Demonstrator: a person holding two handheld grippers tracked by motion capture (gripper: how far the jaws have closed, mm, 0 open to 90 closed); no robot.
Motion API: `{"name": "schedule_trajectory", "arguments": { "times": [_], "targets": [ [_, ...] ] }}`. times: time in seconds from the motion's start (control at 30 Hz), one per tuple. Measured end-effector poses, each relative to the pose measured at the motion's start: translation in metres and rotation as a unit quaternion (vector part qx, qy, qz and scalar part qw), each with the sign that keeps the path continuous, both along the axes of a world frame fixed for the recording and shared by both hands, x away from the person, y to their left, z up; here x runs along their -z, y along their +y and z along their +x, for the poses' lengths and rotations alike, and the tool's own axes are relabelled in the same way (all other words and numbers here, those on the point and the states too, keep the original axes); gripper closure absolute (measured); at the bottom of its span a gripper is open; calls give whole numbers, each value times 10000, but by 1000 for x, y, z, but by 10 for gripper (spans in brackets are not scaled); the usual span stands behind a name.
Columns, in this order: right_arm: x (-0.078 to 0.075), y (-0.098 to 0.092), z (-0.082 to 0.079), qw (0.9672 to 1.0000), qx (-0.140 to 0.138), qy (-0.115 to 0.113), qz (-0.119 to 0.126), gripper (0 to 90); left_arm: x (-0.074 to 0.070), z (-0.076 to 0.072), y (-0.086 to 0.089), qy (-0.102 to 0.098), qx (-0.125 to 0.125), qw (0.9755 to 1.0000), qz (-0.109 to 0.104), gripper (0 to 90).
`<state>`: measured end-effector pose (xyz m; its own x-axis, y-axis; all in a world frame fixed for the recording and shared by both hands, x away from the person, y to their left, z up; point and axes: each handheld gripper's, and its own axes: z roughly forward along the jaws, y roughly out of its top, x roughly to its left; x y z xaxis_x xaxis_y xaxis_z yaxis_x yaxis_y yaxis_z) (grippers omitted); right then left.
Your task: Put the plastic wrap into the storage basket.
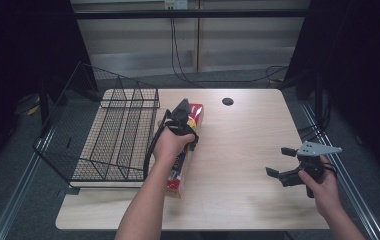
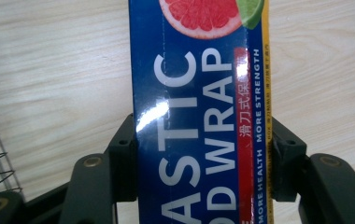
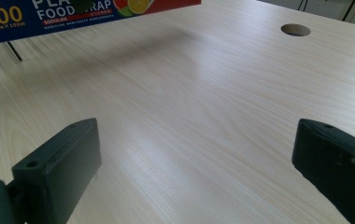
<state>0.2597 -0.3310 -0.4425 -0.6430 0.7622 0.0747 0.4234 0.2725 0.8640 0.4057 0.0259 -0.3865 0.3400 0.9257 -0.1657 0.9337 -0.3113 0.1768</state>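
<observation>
I'm seeing wire rack [image 1: 113,135] sitting on table [image 1: 238,165] left side, plastic wrap box [image 1: 190,120] lying just right of it, cable hole [image 1: 227,101] behind-right, right gripper [image 1: 279,161] hanging far right.

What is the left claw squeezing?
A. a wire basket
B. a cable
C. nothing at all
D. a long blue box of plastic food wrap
D: in the left gripper view the left claw has its two black jaws pressed against both sides of the blue plastic wrap box, while the wire basket sits untouched beside it.
</observation>
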Motion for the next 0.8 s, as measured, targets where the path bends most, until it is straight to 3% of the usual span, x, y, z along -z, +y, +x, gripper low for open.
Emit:
{"name": "schedule_trajectory", "arguments": {
  "times": [0.5,0.8],
  "targets": [
    [0,1,0,10000,-52,31,4,8,-19,5,9,-47,-223,9997,-49,427],
    [0,1,0,10000,-59,43,25,9,-29,7,13,-40,-206,9998,22,428]
  ]
}}
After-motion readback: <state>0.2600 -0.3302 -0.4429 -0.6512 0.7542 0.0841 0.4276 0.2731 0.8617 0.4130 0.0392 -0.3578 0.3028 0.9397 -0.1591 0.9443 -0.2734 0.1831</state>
